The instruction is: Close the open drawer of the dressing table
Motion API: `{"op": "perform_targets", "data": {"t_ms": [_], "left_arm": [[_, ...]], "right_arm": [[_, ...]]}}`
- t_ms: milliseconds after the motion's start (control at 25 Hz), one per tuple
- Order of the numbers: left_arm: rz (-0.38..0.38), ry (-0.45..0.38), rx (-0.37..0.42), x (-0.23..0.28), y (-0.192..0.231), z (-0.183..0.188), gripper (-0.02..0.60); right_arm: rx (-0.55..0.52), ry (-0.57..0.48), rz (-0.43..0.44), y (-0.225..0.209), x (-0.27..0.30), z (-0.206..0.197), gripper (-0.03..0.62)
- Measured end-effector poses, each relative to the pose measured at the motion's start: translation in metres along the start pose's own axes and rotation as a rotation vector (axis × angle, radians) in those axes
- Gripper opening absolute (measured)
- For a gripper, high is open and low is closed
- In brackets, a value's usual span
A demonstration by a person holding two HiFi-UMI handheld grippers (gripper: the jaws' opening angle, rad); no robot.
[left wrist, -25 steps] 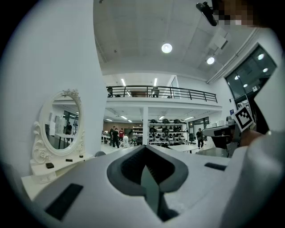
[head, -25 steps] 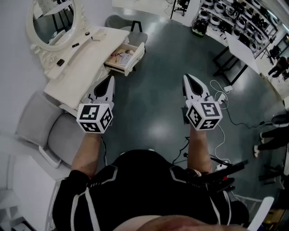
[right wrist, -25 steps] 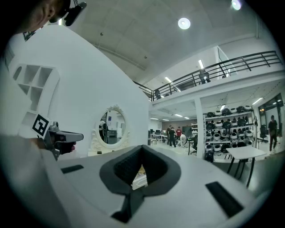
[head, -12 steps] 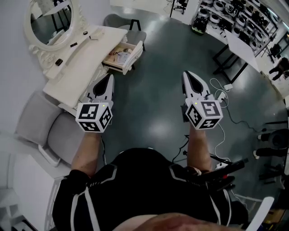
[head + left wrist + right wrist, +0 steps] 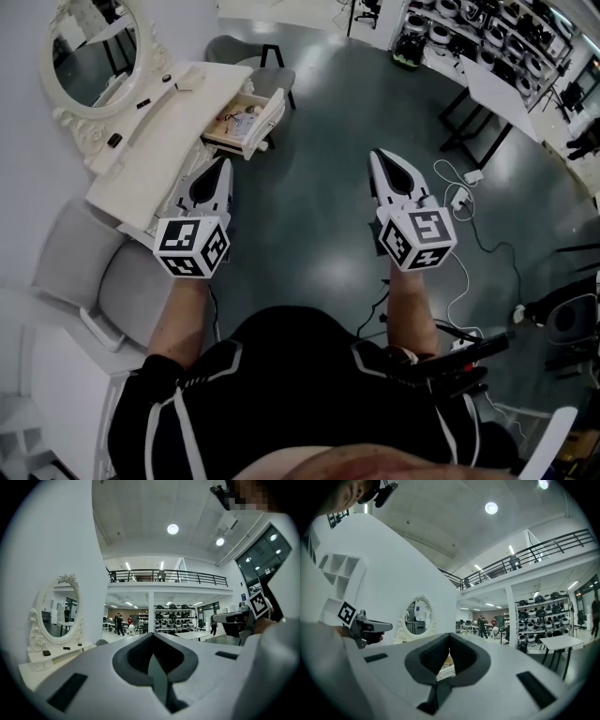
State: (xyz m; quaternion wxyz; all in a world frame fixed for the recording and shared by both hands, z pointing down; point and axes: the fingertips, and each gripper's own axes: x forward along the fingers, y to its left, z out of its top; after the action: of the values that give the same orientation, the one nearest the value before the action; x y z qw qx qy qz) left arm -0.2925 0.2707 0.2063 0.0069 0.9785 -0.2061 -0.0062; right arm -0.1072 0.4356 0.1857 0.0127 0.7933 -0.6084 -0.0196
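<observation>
Well beyond the closed, empty left tongs (image 5: 224, 162) and right tongs (image 5: 379, 156), the open drawer (image 5: 246, 120).

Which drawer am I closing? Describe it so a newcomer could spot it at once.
Find the white dressing table with the oval mirror, upper left in the head view. At its far end, on the side away from the mirror, one drawer stands pulled out. It alone juts over the dark floor, showing a wooden inside with small items.
</observation>
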Motion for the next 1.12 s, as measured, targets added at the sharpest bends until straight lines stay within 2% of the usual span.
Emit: {"op": "perform_targets", "data": {"t_ms": [280, 440, 720, 1120], "left_arm": [[0.014, -0.009, 0.026, 0.014, -0.038, -0.001, 0.003], [0.022, 0.014, 0.034, 0.022, -0.043, -0.01, 0.003], [0.007, 0.017, 0.014, 0.054, -0.024, -0.021, 0.003], [0.008, 0.011, 0.023, 0.116, 0.034, -0.018, 0.003]], "right_arm": [[-0.007, 0.001, 0.023, -0.033, -0.015, -0.008, 0.005], [0.003, 0.007, 0.041, -0.04, -0.007, -0.014, 0.005], [0.002, 0.019, 0.023, -0.053, 0.025, -0.021, 0.005], [-0.014, 0.026, 0.022, -0.065, 0.109, -0.014, 0.005]]}}
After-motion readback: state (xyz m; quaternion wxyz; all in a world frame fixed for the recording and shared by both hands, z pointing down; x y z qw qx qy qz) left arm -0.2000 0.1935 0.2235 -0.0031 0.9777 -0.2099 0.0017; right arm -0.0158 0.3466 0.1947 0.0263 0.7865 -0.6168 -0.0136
